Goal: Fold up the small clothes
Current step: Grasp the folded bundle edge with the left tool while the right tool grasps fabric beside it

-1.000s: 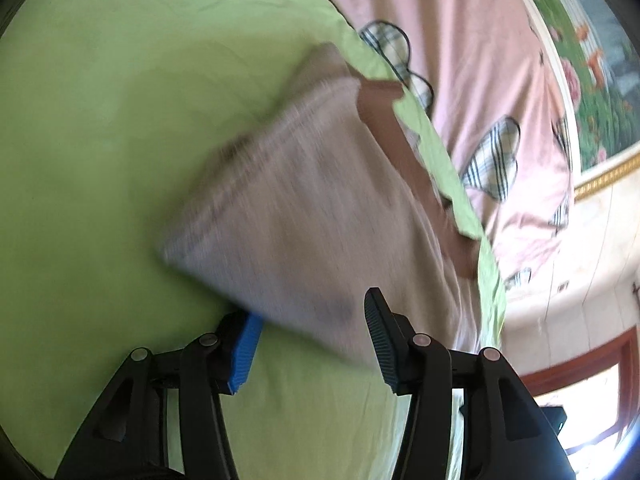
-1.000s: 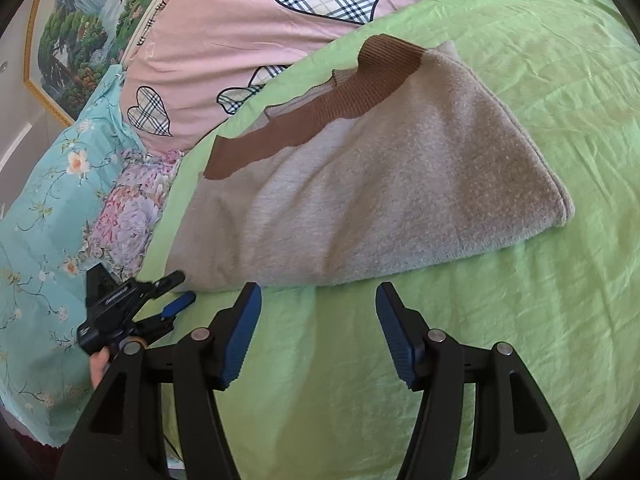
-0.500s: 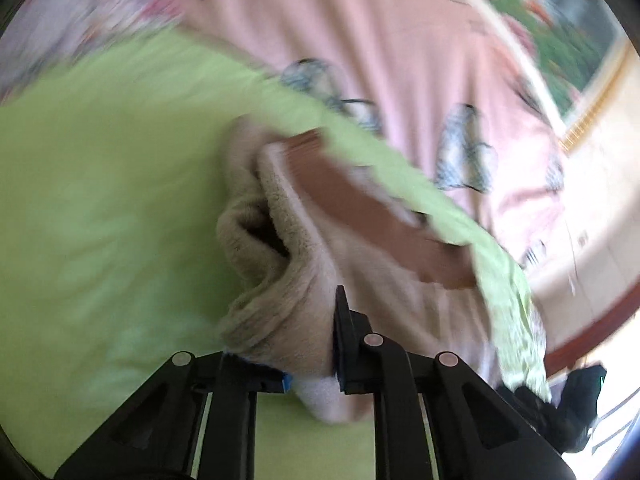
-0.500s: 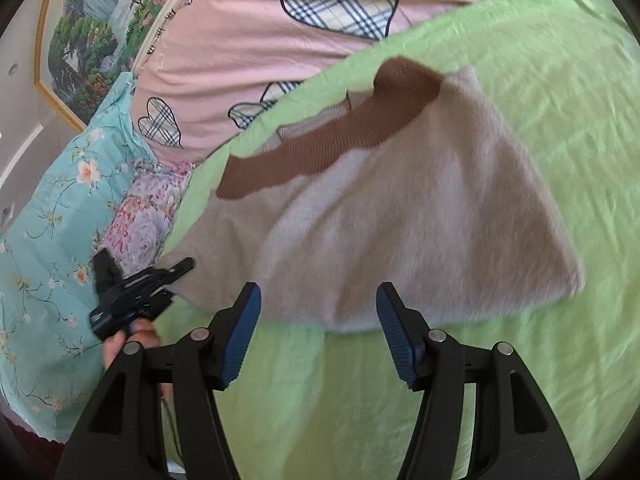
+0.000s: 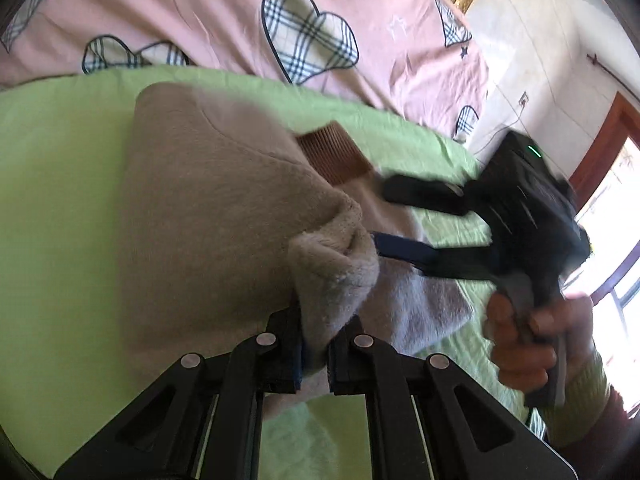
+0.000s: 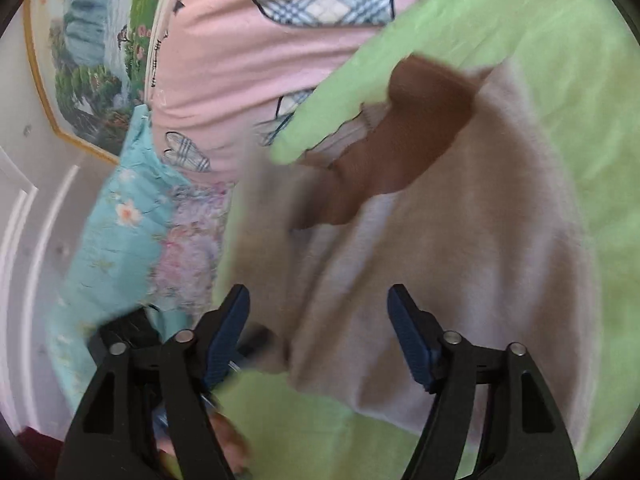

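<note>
Bare green sheet [image 5: 60,200] left of beige garment [image 5: 208,208]: free passage. Pink quilt [image 5: 200,12] blocks far side. Right gripper [image 5: 380,216] crowds garment's right edge, jaws opening, nothing between.

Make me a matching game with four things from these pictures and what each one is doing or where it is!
Things:
1. left tool
2. right tool
3. brown ribbed band
4. pink quilt with checked hearts

States or places:
A. lies beyond the green sheet
B. jaws apart and opening, nothing pinched
C. shut on a bunched corner of the beige garment
D. runs along the garment's far edge

Pairs: 1-C, 2-B, 3-D, 4-A
</note>
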Demonstrator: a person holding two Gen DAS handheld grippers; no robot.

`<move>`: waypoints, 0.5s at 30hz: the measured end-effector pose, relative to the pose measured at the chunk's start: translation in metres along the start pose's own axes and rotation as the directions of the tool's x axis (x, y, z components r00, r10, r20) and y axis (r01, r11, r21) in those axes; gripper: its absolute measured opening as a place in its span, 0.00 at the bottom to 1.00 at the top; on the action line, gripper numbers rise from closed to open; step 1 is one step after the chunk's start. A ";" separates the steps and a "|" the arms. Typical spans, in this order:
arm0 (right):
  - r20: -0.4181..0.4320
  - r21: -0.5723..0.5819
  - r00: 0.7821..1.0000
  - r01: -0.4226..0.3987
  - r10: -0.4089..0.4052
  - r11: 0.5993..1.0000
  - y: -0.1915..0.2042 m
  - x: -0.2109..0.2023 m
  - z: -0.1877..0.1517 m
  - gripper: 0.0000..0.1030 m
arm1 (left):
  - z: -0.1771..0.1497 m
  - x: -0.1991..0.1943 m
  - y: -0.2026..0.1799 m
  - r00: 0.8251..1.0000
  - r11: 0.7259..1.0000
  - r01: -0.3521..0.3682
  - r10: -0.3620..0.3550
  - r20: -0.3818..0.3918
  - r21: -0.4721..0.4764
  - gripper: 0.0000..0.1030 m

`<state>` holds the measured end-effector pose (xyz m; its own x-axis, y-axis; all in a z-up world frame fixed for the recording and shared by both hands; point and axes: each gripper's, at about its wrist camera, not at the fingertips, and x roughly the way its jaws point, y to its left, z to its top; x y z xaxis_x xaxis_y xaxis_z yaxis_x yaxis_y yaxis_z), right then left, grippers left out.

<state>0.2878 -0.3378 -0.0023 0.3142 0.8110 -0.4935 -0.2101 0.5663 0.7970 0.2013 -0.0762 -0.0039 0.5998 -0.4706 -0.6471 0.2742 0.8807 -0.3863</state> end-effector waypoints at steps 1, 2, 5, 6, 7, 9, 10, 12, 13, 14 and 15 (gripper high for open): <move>-0.037 0.006 0.999 -0.011 0.011 1.000 -0.001 0.012 0.005 0.75 | -0.001 0.000 -0.001 1.000 1.000 0.000 0.000 -0.001 0.001 0.06; -0.063 0.011 0.998 -0.010 0.010 1.000 -0.003 0.023 0.009 0.75 | -0.001 0.000 -0.001 1.000 1.000 -0.001 0.001 0.001 0.004 0.06; -0.105 -0.009 0.994 -0.009 0.008 1.000 0.000 0.056 0.028 0.75 | 0.001 -0.004 0.000 1.000 1.000 0.002 -0.002 0.004 0.007 0.06; -0.112 -0.020 0.993 -0.023 0.021 1.000 0.003 0.067 0.036 0.73 | 0.001 -0.003 -0.002 1.000 1.000 -0.001 0.001 0.001 0.011 0.06; -0.113 -0.027 0.993 -0.033 0.030 0.999 0.006 0.077 0.044 0.62 | 0.001 -0.004 -0.002 1.000 1.000 -0.004 0.004 -0.003 0.015 0.06; -0.136 -0.029 0.990 -0.028 0.024 0.999 0.008 0.097 0.057 0.38 | 0.000 -0.006 -0.002 1.000 0.999 -0.021 0.021 -0.006 0.026 0.06; -0.149 -0.026 0.989 -0.020 0.016 0.999 0.009 0.108 0.063 0.25 | 0.002 -0.004 -0.005 0.999 0.999 -0.032 0.032 -0.004 0.033 0.06; -0.152 -0.037 0.988 -0.021 0.015 0.999 0.014 0.112 0.070 0.20 | 0.005 -0.006 -0.010 0.999 0.999 -0.032 0.031 0.005 0.039 0.06; -0.140 -0.052 0.990 -0.021 0.014 0.998 0.019 0.108 0.072 0.18 | 0.007 -0.009 -0.013 1.000 0.999 -0.018 0.018 0.010 0.040 0.06; -0.122 -0.075 0.992 -0.031 0.022 0.997 0.025 0.098 0.073 0.18 | 0.009 -0.011 -0.019 1.000 0.999 0.004 -0.005 0.014 0.044 0.06; -0.093 -0.111 0.995 -0.044 0.034 0.993 0.034 0.082 0.073 0.17 | 0.010 -0.011 -0.025 1.000 0.998 0.025 -0.026 0.017 0.053 0.06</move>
<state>0.3741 -0.2631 0.0098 0.2192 0.8398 -0.4966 -0.3249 0.5428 0.7745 0.1952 -0.0925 0.0199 0.6053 -0.4926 -0.6252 0.3287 0.8701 -0.3673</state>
